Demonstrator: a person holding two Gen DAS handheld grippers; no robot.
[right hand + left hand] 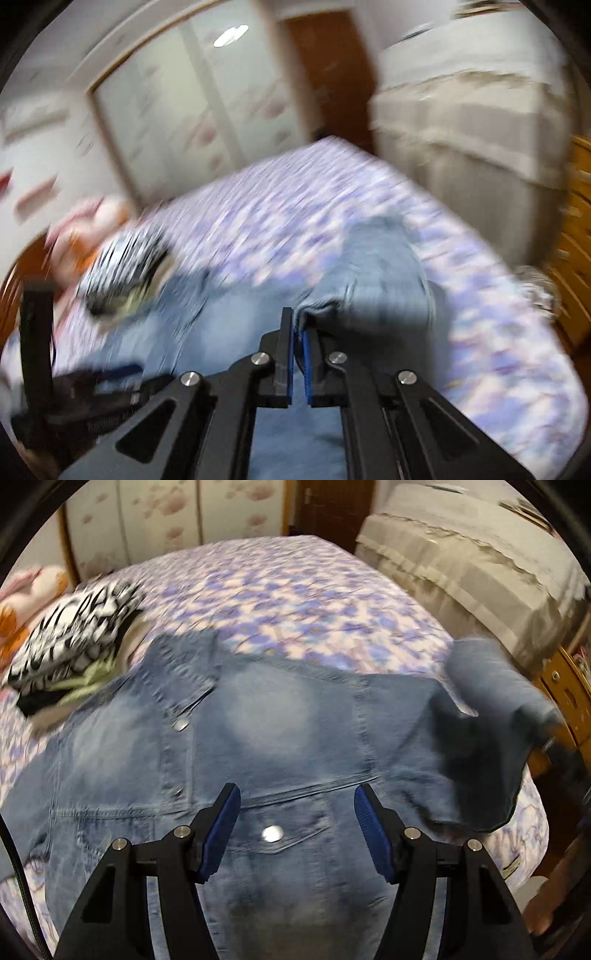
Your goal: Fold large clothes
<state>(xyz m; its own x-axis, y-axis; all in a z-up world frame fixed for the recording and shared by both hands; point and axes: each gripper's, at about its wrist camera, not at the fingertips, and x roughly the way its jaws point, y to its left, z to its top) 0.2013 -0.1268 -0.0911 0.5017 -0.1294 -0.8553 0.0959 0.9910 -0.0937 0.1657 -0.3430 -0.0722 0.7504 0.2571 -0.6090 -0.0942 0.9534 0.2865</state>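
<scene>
A blue denim jacket (280, 738) lies spread on the bed with the purple flowered sheet (288, 602). My left gripper (297, 805) is open and empty, hovering just above the jacket near a metal button (272, 833). My right gripper (300, 321) is shut on a fold of the jacket's sleeve (384, 266) and holds it lifted; the right wrist view is blurred by motion. In the left wrist view the lifted sleeve (495, 686) hangs at the right, with the right gripper mostly hidden behind it.
A pile of folded clothes with a black-and-white patterned top (74, 638) lies at the bed's left. A plush toy (22, 590) is behind it. A beige covered piece of furniture (472, 561) and a wooden dresser (569, 698) stand to the right.
</scene>
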